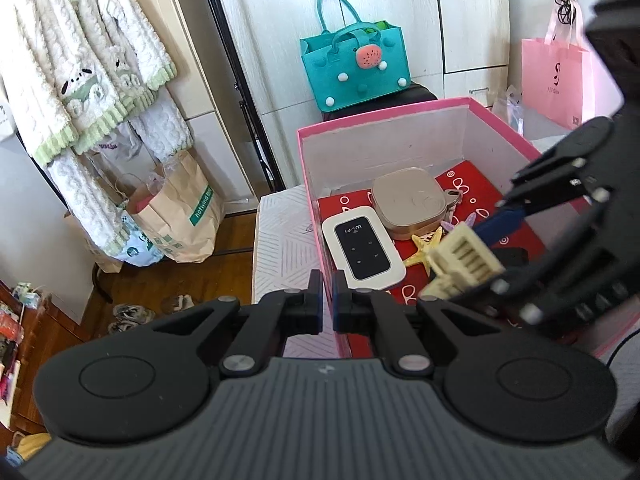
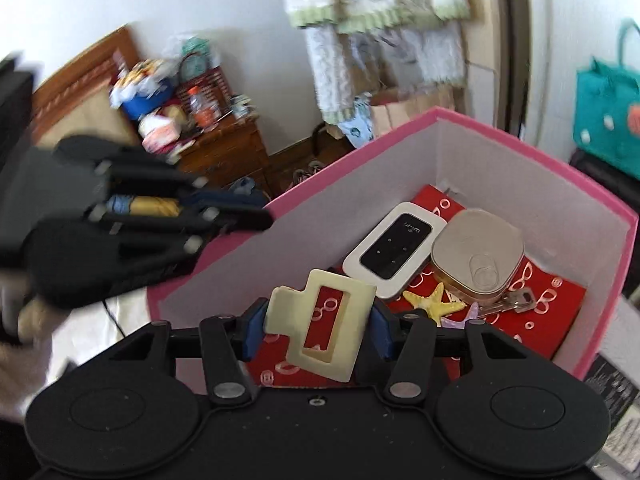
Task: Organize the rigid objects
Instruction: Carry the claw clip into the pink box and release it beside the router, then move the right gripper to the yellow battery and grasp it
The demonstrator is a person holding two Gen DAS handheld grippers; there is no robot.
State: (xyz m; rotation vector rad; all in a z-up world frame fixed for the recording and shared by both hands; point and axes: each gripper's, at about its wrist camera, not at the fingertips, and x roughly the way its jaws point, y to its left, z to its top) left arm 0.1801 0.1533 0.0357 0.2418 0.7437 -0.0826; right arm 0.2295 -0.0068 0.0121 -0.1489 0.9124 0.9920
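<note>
The right gripper (image 2: 318,330) clamps one cream hair clip (image 2: 322,326) over the pink box (image 2: 500,140); the left gripper (image 1: 327,304), clenched and empty, sits at its near wall. Inside lie one Wi-Fi router (image 2: 394,256), one gold case (image 2: 478,256), one yellow starfish (image 2: 432,300), one key (image 2: 516,300).

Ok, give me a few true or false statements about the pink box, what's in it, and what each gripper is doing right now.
1. The right gripper holds a cream hair clip over the pink box. True.
2. The left gripper has its jaws wide open. False: they are shut, with nothing between them.
3. The white Wi-Fi device lies inside the box beside the gold square tin. True.
4. The yellow starfish lies on the floor outside the box. False: it is in the box, on the red lining.
5. The box has a lid on. False: it is open on top.
</note>
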